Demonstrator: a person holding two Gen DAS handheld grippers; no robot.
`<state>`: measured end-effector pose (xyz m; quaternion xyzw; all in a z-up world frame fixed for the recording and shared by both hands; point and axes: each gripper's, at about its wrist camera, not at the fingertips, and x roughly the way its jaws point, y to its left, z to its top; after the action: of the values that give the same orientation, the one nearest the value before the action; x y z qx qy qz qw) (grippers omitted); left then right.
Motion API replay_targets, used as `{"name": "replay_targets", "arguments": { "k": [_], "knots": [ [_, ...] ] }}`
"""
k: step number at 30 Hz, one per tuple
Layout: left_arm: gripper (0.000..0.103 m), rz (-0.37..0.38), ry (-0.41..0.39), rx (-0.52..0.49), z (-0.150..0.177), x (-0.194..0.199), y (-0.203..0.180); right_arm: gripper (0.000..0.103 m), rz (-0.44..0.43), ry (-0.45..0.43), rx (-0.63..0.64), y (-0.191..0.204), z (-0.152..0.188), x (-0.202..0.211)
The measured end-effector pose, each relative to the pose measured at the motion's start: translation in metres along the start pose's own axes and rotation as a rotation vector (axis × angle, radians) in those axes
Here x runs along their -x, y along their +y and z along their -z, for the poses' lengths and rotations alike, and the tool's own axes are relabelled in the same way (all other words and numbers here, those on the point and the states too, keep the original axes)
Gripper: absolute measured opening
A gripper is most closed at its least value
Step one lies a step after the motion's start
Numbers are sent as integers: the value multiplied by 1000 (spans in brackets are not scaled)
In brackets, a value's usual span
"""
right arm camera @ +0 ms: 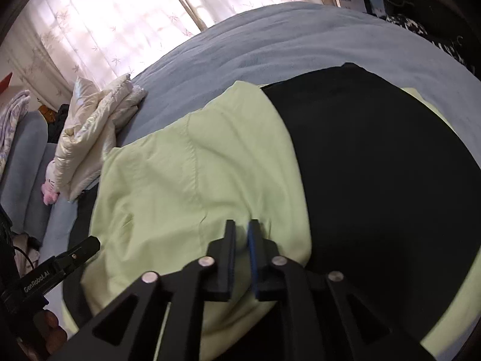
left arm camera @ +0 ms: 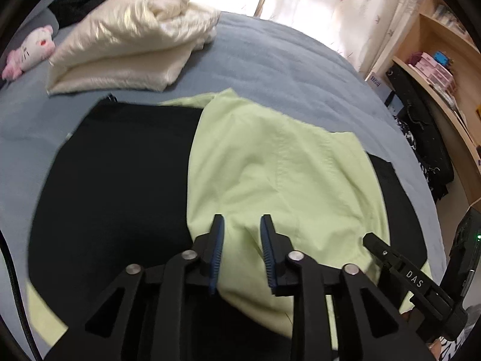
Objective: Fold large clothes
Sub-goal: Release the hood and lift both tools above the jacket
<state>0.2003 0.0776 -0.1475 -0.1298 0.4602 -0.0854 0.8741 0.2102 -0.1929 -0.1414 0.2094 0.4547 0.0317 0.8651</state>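
Near the blue-grey bed's (left arm camera: 270,48) front edge, the pale green cotton garment (left arm camera: 270,165) lies over black cloth (left arm camera: 120,165), directly under the part-open, empty left gripper (left arm camera: 242,225) and nearly closed, empty right gripper (right arm camera: 242,228).

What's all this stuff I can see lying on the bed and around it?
Bed cover: one, grey-blue, under everything.
Black garment: one, black, spread flat on the bed.
Green garment: one, pale green, lying across the black one.
Puffy jacket: one, cream, bundled at the far side.
Plush toy: one, pink and white, beside the jacket.
Curtains: white, at the window.
Shelves: wooden, beside the bed.
Left gripper: black, jaws apart over the green cloth.
Right gripper: black, jaws nearly together.
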Motion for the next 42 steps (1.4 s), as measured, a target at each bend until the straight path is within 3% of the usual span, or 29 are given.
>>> {"name": "replay_targets", "arguments": {
  "k": [15, 27, 29, 35, 42],
  "knots": [
    [41, 52, -134, -91, 46, 132, -27, 12, -72, -114, 104, 52, 29, 129],
    [49, 64, -208, -42, 69, 210, -1, 15, -127, -177, 226, 100, 46, 213],
    [49, 67, -210, -35, 74, 218, 3, 24, -135, -182, 243, 105, 49, 224],
    [52, 64, -192, -12, 87, 227, 16, 32, -158, -156, 295, 116, 60, 241],
    [56, 62, -114, 16, 106, 204, 33, 35, -121, -88, 340, 118, 73, 222]
  ]
}}
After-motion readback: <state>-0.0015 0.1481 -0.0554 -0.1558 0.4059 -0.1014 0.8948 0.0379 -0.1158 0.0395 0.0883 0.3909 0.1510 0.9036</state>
